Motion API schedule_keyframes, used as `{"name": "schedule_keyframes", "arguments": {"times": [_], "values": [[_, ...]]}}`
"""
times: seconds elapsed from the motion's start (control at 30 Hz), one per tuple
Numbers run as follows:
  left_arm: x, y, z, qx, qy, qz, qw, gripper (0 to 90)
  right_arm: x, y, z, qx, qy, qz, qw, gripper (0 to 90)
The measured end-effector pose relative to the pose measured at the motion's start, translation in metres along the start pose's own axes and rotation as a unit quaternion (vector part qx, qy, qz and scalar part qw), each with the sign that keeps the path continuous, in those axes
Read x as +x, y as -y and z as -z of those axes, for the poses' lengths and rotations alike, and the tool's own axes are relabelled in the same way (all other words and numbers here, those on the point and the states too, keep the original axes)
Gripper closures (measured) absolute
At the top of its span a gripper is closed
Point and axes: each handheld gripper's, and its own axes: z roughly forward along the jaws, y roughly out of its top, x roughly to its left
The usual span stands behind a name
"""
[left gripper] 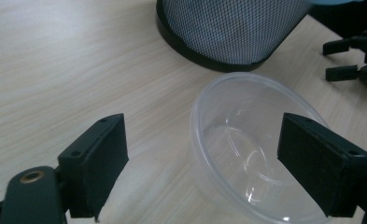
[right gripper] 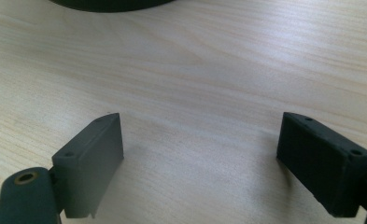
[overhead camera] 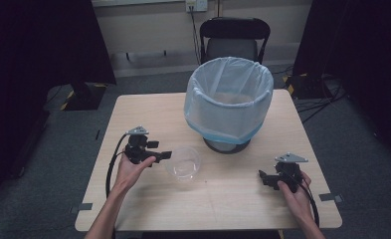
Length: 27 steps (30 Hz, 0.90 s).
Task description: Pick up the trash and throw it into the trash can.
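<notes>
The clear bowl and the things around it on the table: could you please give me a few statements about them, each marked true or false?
1. The clear bowl is empty. True.
2. The bin, lined with a pale bag, stands on the table beyond the bowl. True.
3. The left gripper is shut on the bowl's rim. False: it is open, with the near rim between its fingers, neither visibly touching.
4. The right gripper holds the bowl. False: it is open over bare wood, apart from the bowl.
5. The bowl lies upside down. False: it sits upright, opening upward.
</notes>
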Motion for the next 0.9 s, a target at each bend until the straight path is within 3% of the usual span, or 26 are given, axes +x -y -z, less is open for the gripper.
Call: {"name": "schedule_keyframes", "arguments": {"times": [0.07,0.13,0.23,0.43,0.53,0.67,0.8,0.9], "values": [[-0.003,-0.001,-0.009,0.008,0.017,0.006,0.9998,15.8,0.0,0.0,0.0,0.0,0.0,0.0,1.0,13.4],[-0.008,-0.001,-0.018,0.024,0.012,-0.005,0.9996,15.8,0.0,0.0,0.0,0.0,0.0,0.0,1.0,13.4],[-0.009,0.003,-0.032,0.043,0.04,-0.005,0.9982,15.9,0.0,0.0,0.0,0.001,0.0,0.0,1.0,13.4],[-0.016,0.007,-0.045,0.038,0.064,-0.003,0.9972,15.0,0.0,0.0,0.0,0.0,0.0,0.0,1.0,13.4],[-0.021,0.007,-0.048,0.045,0.058,-0.006,0.9973,9.3,0.0,0.0,0.0,0.0,0.0,0.0,1.0,13.5],[-0.026,0.007,-0.046,0.045,0.049,-0.014,0.9977,9.6,0.0,0.0,0.0,0.0,0.0,0.0,1.0,13.4],[-0.03,0.005,-0.04,0.034,0.033,-0.03,0.9984,18.9,0.0,0.0,0.0,0.0,-0.001,0.0,1.0,13.4],[-0.031,0.005,-0.034,0.018,0.035,-0.036,0.9986,29.5,0.0,0.0,0.0,0.0,-0.001,0.0,1.0,13.5]]}}
